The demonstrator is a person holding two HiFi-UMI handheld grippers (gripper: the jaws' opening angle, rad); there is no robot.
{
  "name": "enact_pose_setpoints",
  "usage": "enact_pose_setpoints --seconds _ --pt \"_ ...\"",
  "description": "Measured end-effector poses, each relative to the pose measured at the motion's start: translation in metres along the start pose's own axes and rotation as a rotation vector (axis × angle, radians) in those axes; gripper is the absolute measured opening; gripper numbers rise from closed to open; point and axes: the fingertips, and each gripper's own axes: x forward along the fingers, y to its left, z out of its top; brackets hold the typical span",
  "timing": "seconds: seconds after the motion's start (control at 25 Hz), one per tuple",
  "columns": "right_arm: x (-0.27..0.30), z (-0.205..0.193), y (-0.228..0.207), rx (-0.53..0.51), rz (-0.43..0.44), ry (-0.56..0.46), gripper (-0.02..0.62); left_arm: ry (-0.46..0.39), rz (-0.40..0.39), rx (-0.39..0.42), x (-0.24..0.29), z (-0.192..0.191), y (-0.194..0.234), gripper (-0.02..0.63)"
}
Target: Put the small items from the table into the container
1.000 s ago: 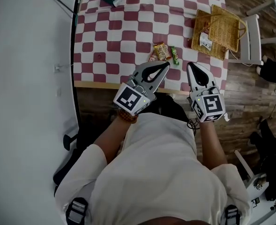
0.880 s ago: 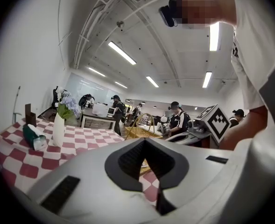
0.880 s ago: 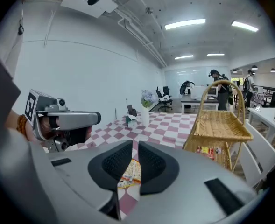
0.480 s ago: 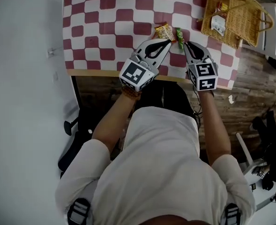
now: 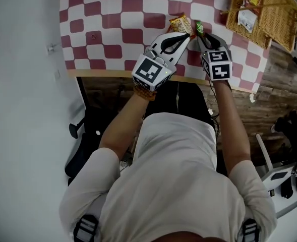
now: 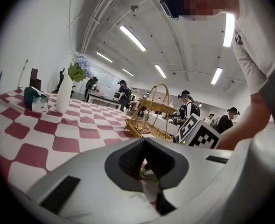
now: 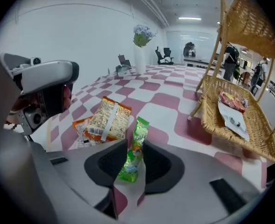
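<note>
One green packet [image 7: 140, 127] between opening jaws of right gripper [image 7: 135, 142], left gripper [image 6: 145, 141] jaws together, partly covering orange packet [image 5: 180, 23]

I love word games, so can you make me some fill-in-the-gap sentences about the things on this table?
1. The tablecloth has squares of white and ___.
2. Beside the orange packet lies a ___ packet.
3. The vase holds ___.

Missing words: red; green; flowers.
</note>
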Motion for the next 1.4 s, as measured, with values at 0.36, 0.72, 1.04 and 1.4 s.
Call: enact_pose_setpoints --seconds 0.36,0.72,1.04,1.4 --pt "0.009 -0.006 0.003 -0.065 -0.017 0.003 0.056 0.007 0.004 0.002 -0.002 -0.003 0.001 0.026" --pt "-0.057 0.043 -0.002 -0.043 -0.051 -0.162 0.043 -0.044 0.018 0.03 -0.017 0.048 -0.016 0.026" --pt "-0.172 0.114 0.015 -0.057 -0.066 -0.407 0.041 -0.146 -0.004 0.074 -0.038 0.137 -0.062 0.026" --pt "-0.286 0.16 0.044 -0.077 -0.045 -0.646 0.041 -0.273 -0.006 0.17 -0.067 0.224 -0.12 0.026"
